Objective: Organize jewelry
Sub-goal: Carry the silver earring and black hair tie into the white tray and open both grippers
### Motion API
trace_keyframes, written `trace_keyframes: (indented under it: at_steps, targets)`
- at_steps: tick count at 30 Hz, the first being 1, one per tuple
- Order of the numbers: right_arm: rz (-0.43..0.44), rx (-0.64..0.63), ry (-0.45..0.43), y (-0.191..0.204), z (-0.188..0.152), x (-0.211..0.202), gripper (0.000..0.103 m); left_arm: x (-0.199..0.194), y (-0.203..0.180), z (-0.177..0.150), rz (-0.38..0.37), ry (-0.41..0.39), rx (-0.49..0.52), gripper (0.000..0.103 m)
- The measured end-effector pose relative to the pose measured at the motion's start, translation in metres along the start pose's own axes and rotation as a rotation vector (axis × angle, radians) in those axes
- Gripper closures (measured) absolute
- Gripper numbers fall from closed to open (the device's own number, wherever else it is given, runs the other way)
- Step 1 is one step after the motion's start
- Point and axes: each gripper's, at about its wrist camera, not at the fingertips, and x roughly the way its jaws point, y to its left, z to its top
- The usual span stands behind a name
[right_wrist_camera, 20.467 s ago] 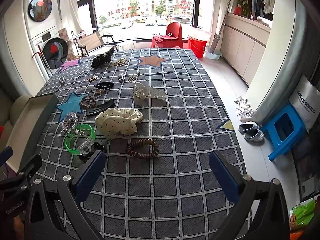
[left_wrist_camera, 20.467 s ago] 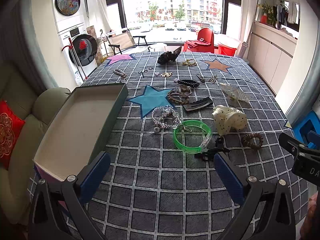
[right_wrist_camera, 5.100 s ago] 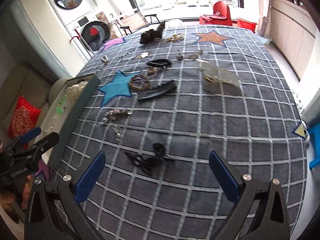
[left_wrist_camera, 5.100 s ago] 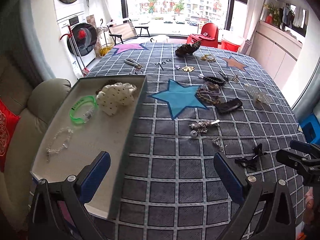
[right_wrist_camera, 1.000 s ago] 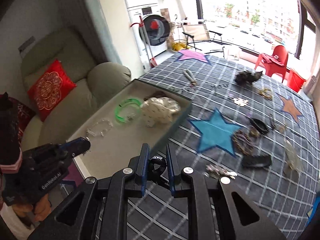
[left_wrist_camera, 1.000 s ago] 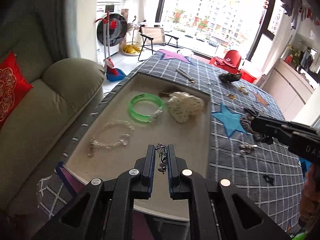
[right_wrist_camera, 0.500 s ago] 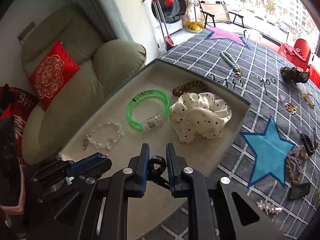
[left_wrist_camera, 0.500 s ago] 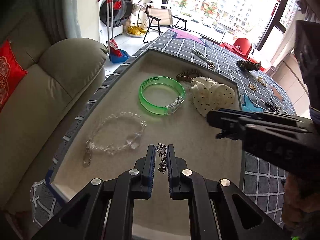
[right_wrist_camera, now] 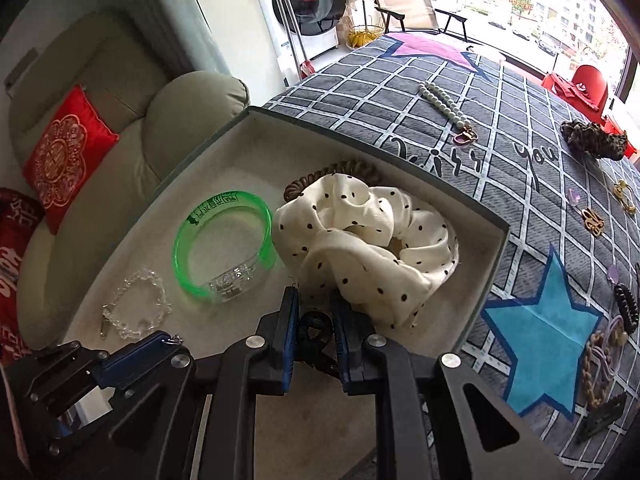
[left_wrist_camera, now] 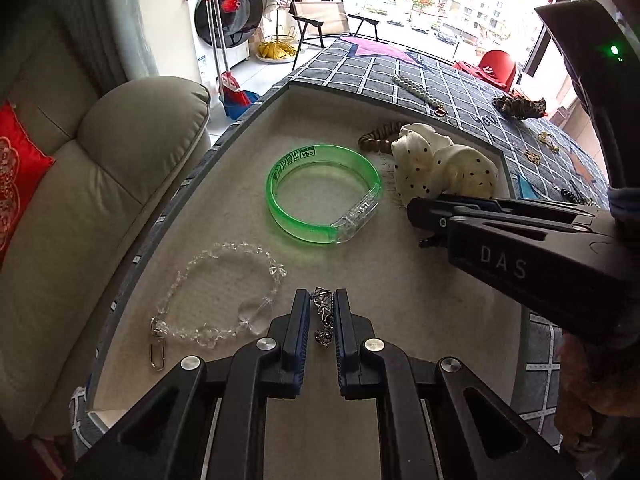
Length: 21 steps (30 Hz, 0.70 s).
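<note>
1. Left wrist view: a grey checked quilted cloth with coloured stars [left_wrist_camera: 452,80] covers the tabletop, with "you" stitched on it; a beige sofa [left_wrist_camera: 80,200] with a red embroidered cushion [left_wrist_camera: 16,184] stands beside it.
2. Shallow grey tray with a cream lining [left_wrist_camera: 224,216] lies at the tabletop's edge.
3. Black right hand-held gripper [left_wrist_camera: 430,226], marked "DAS", reaches in over the tray, just beside a cream polka-dot fabric scrunchie [left_wrist_camera: 444,168]; it pinches a small black hair clip [right_wrist_camera: 314,330].
4. Left hand-held gripper [left_wrist_camera: 322,314], tilted steeply down over the lining, is clamped narrowly on a small silver filigree charm [left_wrist_camera: 323,312].
5. Translucent green plastic bangle [left_wrist_camera: 324,194], printed "APP", lies in the tray.
6. Clear crystal bead bracelet [left_wrist_camera: 224,296] lies beside the left fingers.
</note>
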Motion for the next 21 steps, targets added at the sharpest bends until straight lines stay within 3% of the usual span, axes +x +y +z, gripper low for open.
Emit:
trace_keyframes:
  at_steps: [6, 8, 10, 21]
  targets:
    - [0.028, 0.008, 0.012, -0.002, 0.004, 0.001, 0.079, -0.001, 0.001, -0.001, 0.012, -0.004, 0.009, 0.090]
    - [0.035, 0.016, 0.018, -0.002, 0.005, 0.000, 0.060, -0.002, 0.000, -0.001, 0.019, -0.004, 0.011, 0.090]
    - [0.047, 0.028, 0.015, -0.003, 0.005, -0.002, 0.048, -0.002, 0.000, -0.001, 0.029, -0.004, 0.013, 0.090]
    - [0.091, 0.118, -0.076, -0.024, -0.008, -0.059, 0.046, -0.008, -0.001, -0.003, 0.077, -0.019, 0.013, 0.089]
